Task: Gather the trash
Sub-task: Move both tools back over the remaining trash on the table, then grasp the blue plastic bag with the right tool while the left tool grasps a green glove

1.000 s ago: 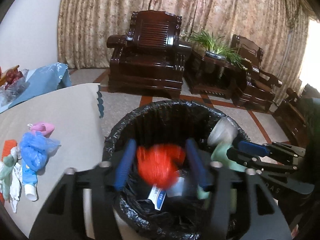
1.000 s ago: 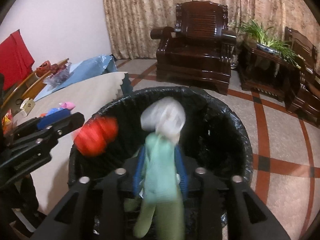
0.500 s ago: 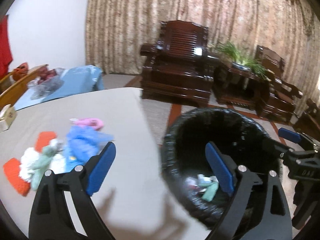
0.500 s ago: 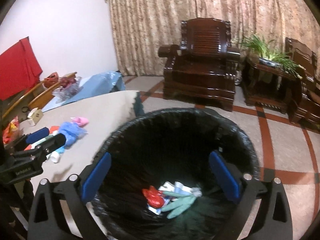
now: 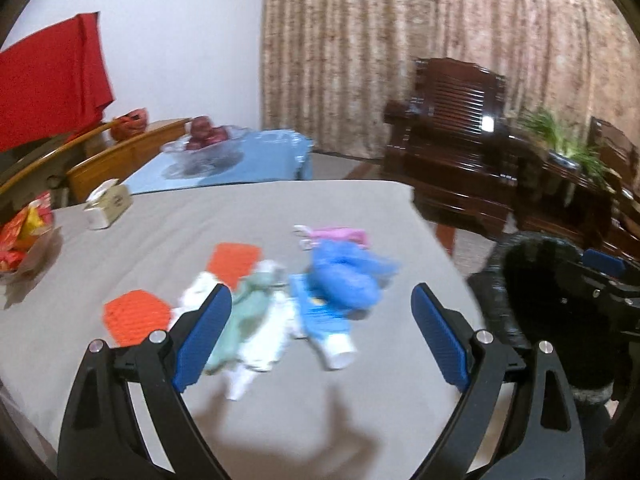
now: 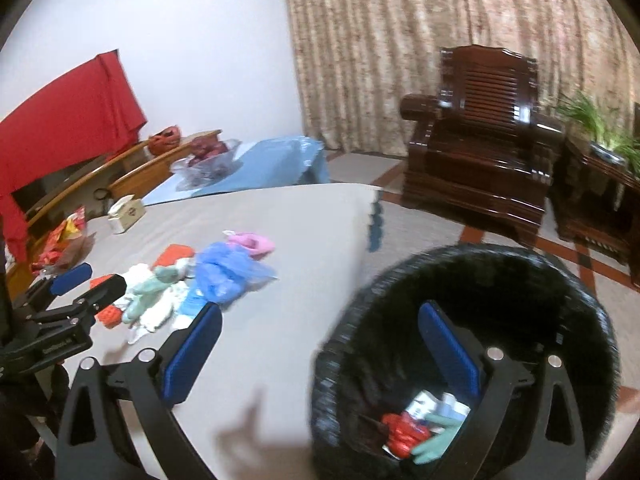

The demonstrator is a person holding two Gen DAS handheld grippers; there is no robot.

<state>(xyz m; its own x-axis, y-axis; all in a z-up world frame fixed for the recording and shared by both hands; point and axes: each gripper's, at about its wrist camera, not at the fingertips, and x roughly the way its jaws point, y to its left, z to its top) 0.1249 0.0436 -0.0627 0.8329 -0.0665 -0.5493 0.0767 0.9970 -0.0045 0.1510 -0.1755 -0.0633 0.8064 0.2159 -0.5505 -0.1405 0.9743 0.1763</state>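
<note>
A pile of trash lies on the grey table (image 5: 280, 208): a blue plastic bag (image 5: 346, 276), a pink piece (image 5: 340, 235), a blue-and-white tube (image 5: 326, 330), a pale green glove (image 5: 248, 312), white tissue (image 5: 264, 344) and two orange pieces (image 5: 136, 316). My left gripper (image 5: 320, 332) is open and empty, hovering just before the pile. My right gripper (image 6: 320, 344) is open and empty over the table edge and the black-lined bin (image 6: 560, 304). The bin holds a red wrapper (image 6: 402, 430), a green glove (image 6: 438, 438) and a packet.
A tissue box (image 5: 106, 204) and red snack packets (image 5: 20, 236) sit at the table's left. A blue-covered table with a glass fruit bowl (image 5: 204, 142) stands behind. Dark wooden armchairs (image 6: 484, 136) and a plant (image 6: 600, 124) stand across the tiled floor.
Both grippers dropped their items, the red wrapper and the green glove, into the bin and opened. Both then swung left toward the table; the left now faces the pile.
</note>
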